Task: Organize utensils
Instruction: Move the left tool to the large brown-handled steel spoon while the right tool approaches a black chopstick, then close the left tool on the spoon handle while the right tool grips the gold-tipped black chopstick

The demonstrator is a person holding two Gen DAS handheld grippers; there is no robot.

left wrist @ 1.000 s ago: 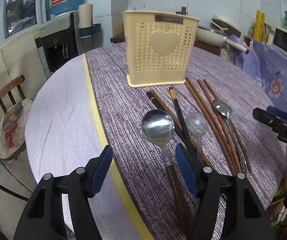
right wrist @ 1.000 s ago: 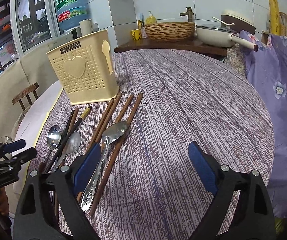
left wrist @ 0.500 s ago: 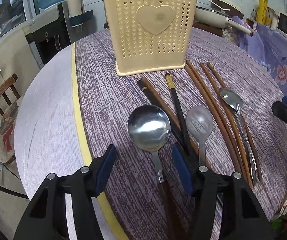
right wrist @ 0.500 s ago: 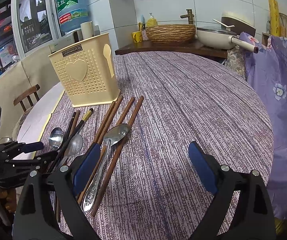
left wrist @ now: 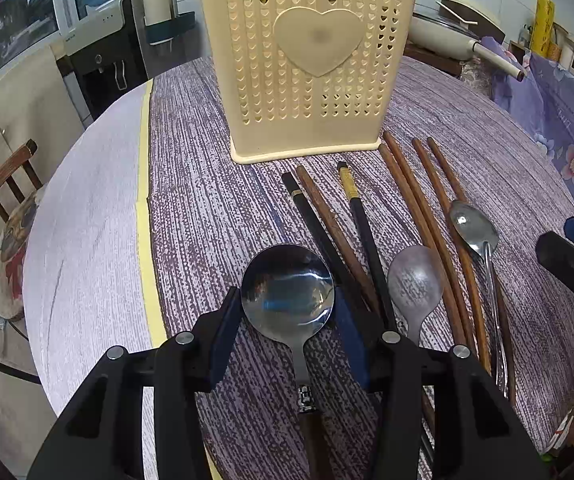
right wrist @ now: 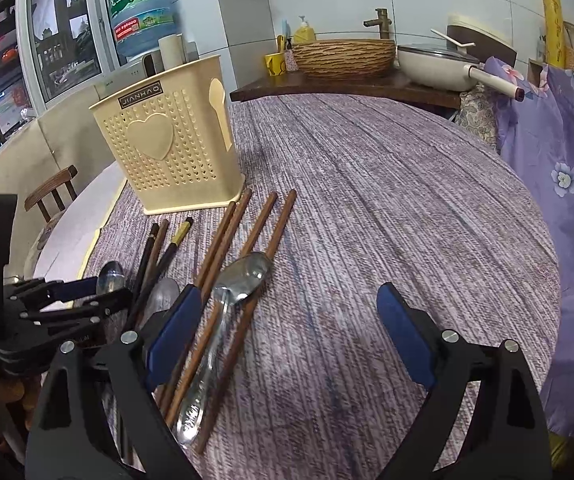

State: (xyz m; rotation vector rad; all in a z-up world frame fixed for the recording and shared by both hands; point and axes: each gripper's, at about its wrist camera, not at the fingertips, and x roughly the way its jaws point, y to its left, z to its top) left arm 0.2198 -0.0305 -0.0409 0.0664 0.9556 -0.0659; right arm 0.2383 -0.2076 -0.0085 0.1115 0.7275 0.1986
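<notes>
1. The left gripper (left wrist: 287,316) is low over the table (left wrist: 215,216), and its two blue pads (left wrist: 223,336) stand on either side of the bowl of the round spoon (left wrist: 287,292). The pads look as if they touch the edges of the bowl, but I cannot tell if they really press it.
2. The round spoon lies on the purple cloth, with its dark handle pointing back between the fingers.
3. To the right of it lie dark chopsticks (left wrist: 363,236), then a grey spoon (left wrist: 415,284), then brown chopsticks (left wrist: 427,216) and a long steel spoon (left wrist: 475,228).
4. The holder (left wrist: 307,80), cream with a heart on the front, stands upright on the table beyond the tips of the chopsticks.
5. The right gripper (right wrist: 287,320) is wide open and holds nothing. Its left pad (right wrist: 171,332) is just beside the brown chopsticks (right wrist: 247,240) and the steel spoon (right wrist: 243,276); the other pad is over bare cloth.
6. In the right view the left gripper (right wrist: 83,296) is at the left edge, by the round spoon (right wrist: 111,274).
</notes>
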